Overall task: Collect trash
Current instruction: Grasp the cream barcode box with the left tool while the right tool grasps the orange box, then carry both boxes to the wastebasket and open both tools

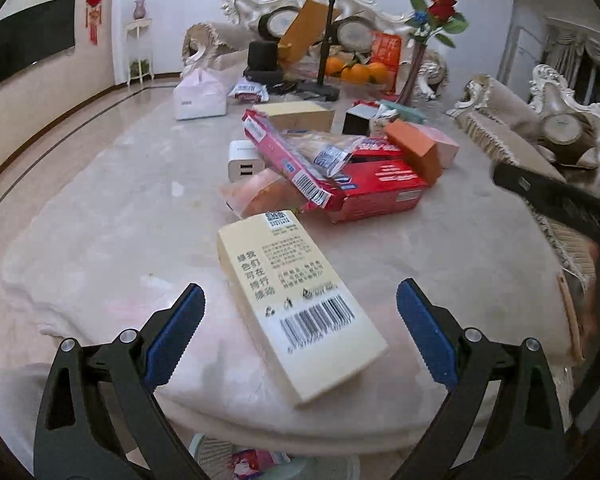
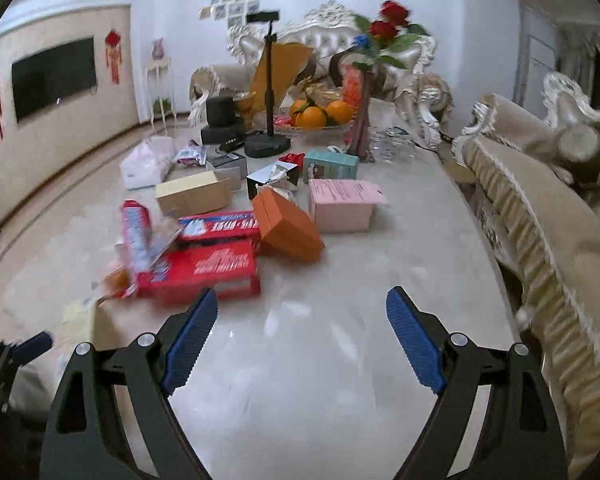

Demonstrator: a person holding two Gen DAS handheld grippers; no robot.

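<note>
A pale yellow carton (image 1: 296,304) with a barcode lies on the marble table (image 1: 100,240) near its front edge. My left gripper (image 1: 300,312) is open, its blue pads either side of the carton's near end, just above it. Behind it lies a heap of trash: a red box (image 1: 376,190), a long red box (image 1: 288,160), a bread wrapper (image 1: 324,148) and an orange box (image 1: 414,150). My right gripper (image 2: 302,320) is open and empty over bare table, with the red box (image 2: 208,272) and orange box (image 2: 286,226) ahead to its left.
A pink box (image 2: 344,204), a tan box (image 2: 194,194), a teal box (image 2: 330,164), a fruit bowl of oranges (image 2: 316,114), a rose vase (image 2: 364,120), a phone stand (image 2: 268,136) and a tissue pack (image 1: 198,98) stand further back. Sofas (image 2: 540,208) line the right. A bin (image 1: 260,460) shows below the table edge.
</note>
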